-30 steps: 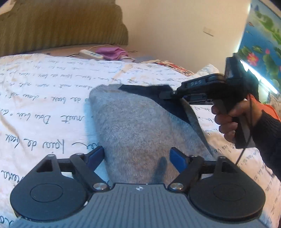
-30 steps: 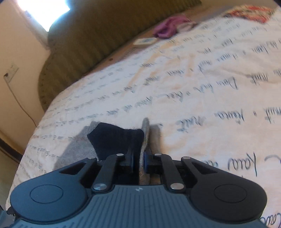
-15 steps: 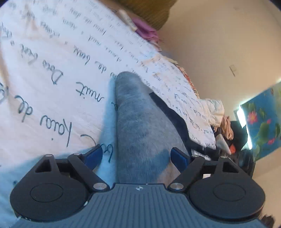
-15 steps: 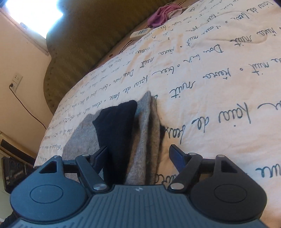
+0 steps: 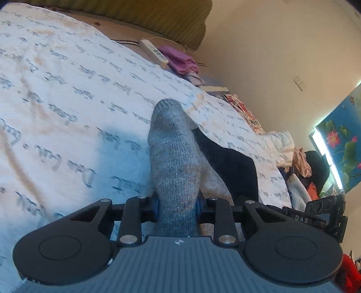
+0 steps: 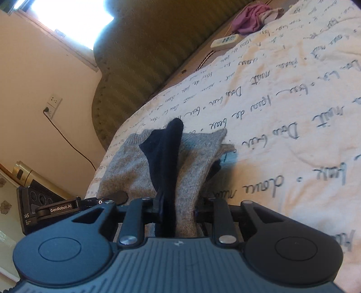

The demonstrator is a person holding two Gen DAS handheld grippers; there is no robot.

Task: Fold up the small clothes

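Left wrist view shows the left gripper (image 5: 177,206) clenched on the grey sock (image 5: 173,157) over the bed (image 5: 67,101); the right gripper (image 6: 177,210) pinches its grey-and-navy end — best moved together, keeping edges aligned and layers taut.

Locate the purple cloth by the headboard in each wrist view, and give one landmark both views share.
Left wrist: purple cloth upper middle, right of the white power strip, past the bedspread's far edge.
Right wrist: purple cloth at the top right, above the power strip.
Shared landmark: the olive ribbed headboard.
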